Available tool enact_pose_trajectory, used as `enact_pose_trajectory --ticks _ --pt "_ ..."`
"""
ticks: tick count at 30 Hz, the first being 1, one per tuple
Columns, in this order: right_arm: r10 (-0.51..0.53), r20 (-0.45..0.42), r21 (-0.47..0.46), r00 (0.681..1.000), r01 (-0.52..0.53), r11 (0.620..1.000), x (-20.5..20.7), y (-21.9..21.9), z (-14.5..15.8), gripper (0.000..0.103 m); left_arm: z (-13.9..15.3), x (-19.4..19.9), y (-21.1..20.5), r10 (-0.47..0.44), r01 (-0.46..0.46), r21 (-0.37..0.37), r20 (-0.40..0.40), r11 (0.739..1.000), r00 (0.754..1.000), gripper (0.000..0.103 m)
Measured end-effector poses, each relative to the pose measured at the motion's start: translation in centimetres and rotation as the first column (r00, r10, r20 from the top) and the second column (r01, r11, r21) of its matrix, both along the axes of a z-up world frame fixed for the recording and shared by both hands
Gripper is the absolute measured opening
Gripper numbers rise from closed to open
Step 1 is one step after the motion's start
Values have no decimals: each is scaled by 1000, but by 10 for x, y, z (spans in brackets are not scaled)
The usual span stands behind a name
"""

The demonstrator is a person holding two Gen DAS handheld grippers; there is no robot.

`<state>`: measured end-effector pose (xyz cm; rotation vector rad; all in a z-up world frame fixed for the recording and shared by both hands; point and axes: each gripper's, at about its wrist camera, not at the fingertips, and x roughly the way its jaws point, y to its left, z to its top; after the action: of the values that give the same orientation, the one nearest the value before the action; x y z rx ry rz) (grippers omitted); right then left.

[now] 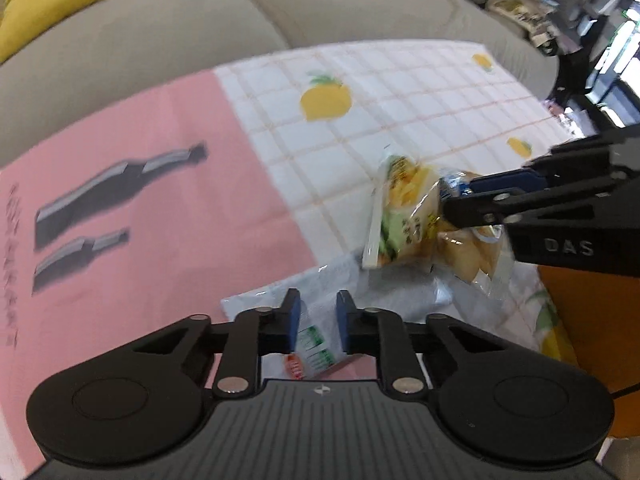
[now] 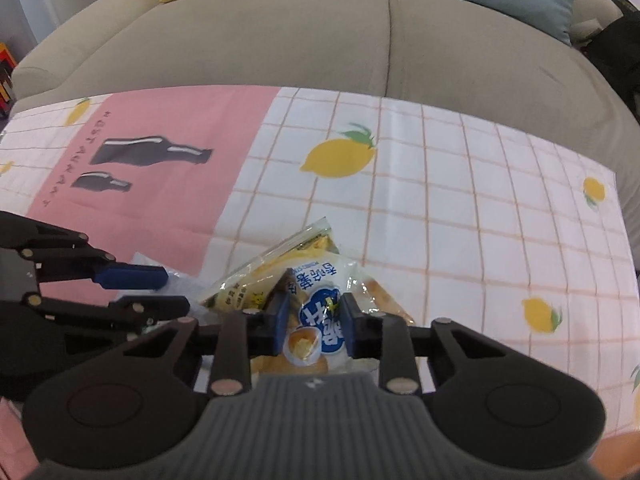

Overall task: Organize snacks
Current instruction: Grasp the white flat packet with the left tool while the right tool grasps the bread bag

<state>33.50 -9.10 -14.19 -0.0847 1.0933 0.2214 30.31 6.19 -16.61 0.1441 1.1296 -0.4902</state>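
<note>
1. Left wrist view: left gripper point(image 1: 318, 326) is clamped on a white snack packet point(image 1: 316, 344) lying on the tablecloth point(image 1: 160, 140). I'd lift it straight up so the slick wrapper doesn't slide out. Its long axis looks to run away from the camera.
2. Right wrist view: right gripper point(image 2: 314, 326) is pinching the blue-labelled pastry bag point(image 2: 316, 320), a yellow chip bag point(image 2: 276, 272) just behind. The pastry bag's print reads upside down, its length pointing toward the sofa point(image 2: 320, 40).

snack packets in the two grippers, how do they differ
The white packet in the left gripper is flat, with green and red print; the puff packet in the right gripper is clear, bulging with yellow pastries, blue label. The white one lies low on the tablecloth; the puff one rests against another yellow packet. Both are pinched between blue pads.
</note>
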Motion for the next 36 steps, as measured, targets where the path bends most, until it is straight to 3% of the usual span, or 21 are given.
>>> enact_pose_trajectory --ticks 7,11,12,14,17,21,23,28,30,32,36 --pt "14 0 56 1000 -14 998 -42 10 4 18 0 -39 15 34 -38 -35 -90 999 995 19" --pt "-10 -23 88 1000 12 996 -62 7 2 18 7 -55 14 -35 35 -34 -4 999 999 22" --pt "-5 -12 80 1000 6 997 -68 7 2 19 9 -57 12 -59 60 -16 31 998 998 27" --pt "6 22 48 1000 -7 999 -76 7 2 23 14 -60 7 -118 116 30 88 993 989 58" --pt "38 41 63 998 -41 997 -80 6 6 42 20 -62 1 -215 205 75 149 976 965 76" --pt "161 96 -40 982 -158 987 -77 18 15 59 17 -51 -12 -322 296 168 151 940 935 80" --pt "230 105 -94 967 -220 971 -72 22 16 72 12 -47 -18 -359 329 199 139 923 923 82" --pt "318 65 -156 946 -305 940 -52 24 12 74 -5 -40 -27 -427 395 230 105 889 898 82" --pt "329 53 -147 943 -319 936 -45 22 9 76 -9 -40 -29 -432 402 224 102 888 896 82" --pt "334 13 -138 942 -329 934 -38 21 4 87 -13 -38 -30 -428 396 226 112 890 897 85" --pt "353 -55 -131 934 -357 925 -31 28 -7 89 -15 -32 -27 -391 369 176 115 913 913 86"
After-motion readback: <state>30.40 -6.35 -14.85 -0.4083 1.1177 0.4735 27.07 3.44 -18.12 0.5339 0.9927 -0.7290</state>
